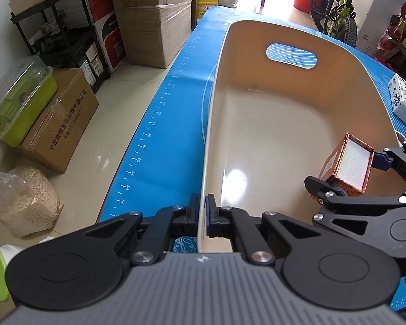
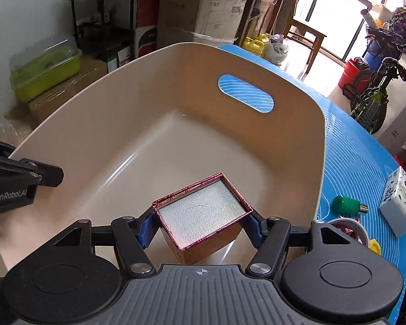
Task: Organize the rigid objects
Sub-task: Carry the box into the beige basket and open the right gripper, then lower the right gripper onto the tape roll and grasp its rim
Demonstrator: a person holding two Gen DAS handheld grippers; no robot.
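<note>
A large beige plastic bin (image 1: 270,124) with a handle slot stands on the blue mat (image 1: 159,124); it also shows in the right wrist view (image 2: 138,113). My left gripper (image 1: 202,214) is shut on the bin's near-left rim. My right gripper (image 2: 200,223) is shut on a small open box (image 2: 203,211) with a red foil edge and a silvery inside, and holds it above the bin's floor. The same box (image 1: 352,165) and the right gripper (image 1: 346,170) show at the right of the left wrist view.
On the mat right of the bin lie a green bottle (image 2: 349,204), a tissue pack (image 2: 395,203), a tape roll (image 2: 346,226) and a yellow cap (image 2: 375,245). Cardboard boxes (image 1: 59,124), a shelf (image 1: 65,32) and a bicycle (image 1: 335,8) stand around the table.
</note>
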